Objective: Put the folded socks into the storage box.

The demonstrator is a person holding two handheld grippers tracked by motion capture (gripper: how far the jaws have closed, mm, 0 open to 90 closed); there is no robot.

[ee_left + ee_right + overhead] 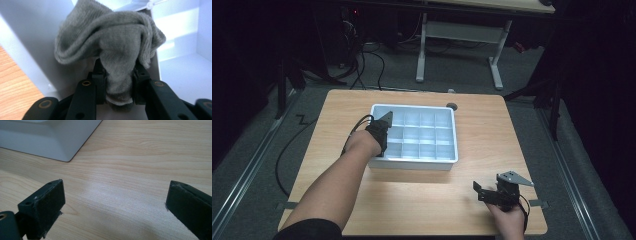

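Sock (110,42), grey and bunched, sat pinched in the left claw (117,75) over the tray's (447,161) near-left compartment; snagging the divider seemed likely. Right claw (112,202) gaped empty above the surface (140,152).

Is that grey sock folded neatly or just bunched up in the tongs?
Bunched up. The grey sock hangs crumpled in loose folds, pinched between the left tongs, over a compartment at the white tray's near-left corner.
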